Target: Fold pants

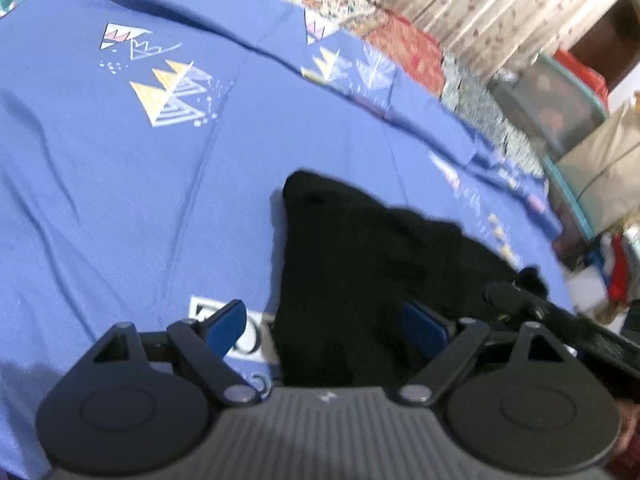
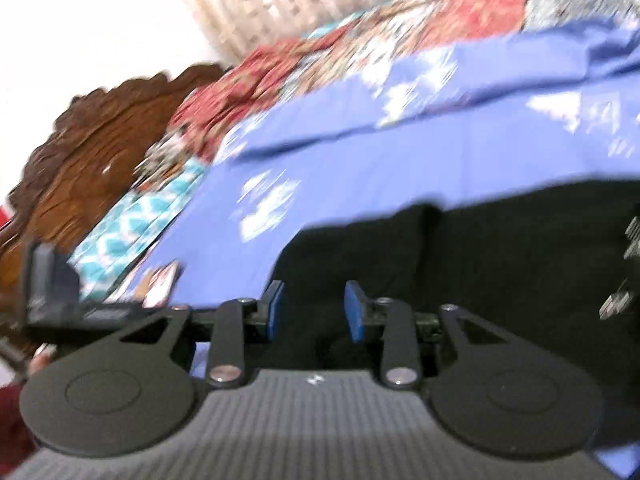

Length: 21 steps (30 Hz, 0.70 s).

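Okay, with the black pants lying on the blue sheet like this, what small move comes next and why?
Probably lower the left tongs onto the near edge of the black pants: they stand wide open, gripping nothing, and the pants lie bunched on the blue sheet.

I count one pair of black pants (image 1: pixel 360 256) on one blue bedsheet (image 1: pixel 120 200) — one patchwork quilt (image 1: pixel 400 52) behind, one carved wooden headboard (image 2: pixel 92 152) — and my two tools (image 1: pixel 326 326).

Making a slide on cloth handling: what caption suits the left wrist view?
Left gripper open above black pants lying on a blue patterned bedsheet.
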{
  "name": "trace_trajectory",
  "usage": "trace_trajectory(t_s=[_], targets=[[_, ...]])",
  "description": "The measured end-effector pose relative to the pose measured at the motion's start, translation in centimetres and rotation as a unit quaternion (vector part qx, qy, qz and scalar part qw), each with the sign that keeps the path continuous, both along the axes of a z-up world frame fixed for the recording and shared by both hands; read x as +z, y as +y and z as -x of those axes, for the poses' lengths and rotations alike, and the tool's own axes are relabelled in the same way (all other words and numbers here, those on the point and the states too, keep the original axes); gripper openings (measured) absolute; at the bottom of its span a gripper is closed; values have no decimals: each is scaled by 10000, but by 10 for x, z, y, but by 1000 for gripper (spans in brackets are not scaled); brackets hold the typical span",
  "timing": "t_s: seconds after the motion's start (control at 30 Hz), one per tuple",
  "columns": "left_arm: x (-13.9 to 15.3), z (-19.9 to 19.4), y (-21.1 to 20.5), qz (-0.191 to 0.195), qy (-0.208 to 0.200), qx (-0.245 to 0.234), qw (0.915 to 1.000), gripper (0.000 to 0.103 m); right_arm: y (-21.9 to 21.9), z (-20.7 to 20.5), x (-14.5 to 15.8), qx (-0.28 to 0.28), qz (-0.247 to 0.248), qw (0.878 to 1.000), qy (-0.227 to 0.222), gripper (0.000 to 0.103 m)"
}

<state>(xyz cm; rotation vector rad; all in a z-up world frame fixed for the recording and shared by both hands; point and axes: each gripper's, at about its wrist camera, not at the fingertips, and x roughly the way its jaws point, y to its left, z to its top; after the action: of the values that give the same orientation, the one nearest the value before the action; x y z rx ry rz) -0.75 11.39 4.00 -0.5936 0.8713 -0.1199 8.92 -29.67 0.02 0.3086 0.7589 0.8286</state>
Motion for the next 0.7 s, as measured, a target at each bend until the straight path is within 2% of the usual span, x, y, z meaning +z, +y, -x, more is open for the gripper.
trace_trajectory(t_s=[0.13, 0.23, 0.3, 0.4, 0.5, 0.6, 0.7], targets=[[12, -14, -17, 38, -221, -233, 9995, 83, 15, -28, 0, -260, 233, 9994, 33, 32], [12, -24, -44, -89, -285, -712, 9970, 80, 27, -46, -11, -277, 331, 9989, 191, 30], [5, -29, -64, -303, -169, -982, 9946, 80, 35, -59, -20, -235, 483, 9978, 381, 30], [-18, -37, -85, -641, 305, -1185, 9904, 79, 52, -65, -36, -290, 1264, 9909, 350, 28], [-20, -33, -94, -1040, 167, -1289, 9861, 81, 51, -59, -39, -204, 1242, 9920, 130, 28], [-9, -29, -90, -965, 77, -1332, 9864, 82, 35, -51, -25, -336, 1075, 9934, 221, 31], [10, -23, -79, -779, -296, -1280, 9883, 85, -9, -41, -6, -783, 481, 9957, 68, 37]])
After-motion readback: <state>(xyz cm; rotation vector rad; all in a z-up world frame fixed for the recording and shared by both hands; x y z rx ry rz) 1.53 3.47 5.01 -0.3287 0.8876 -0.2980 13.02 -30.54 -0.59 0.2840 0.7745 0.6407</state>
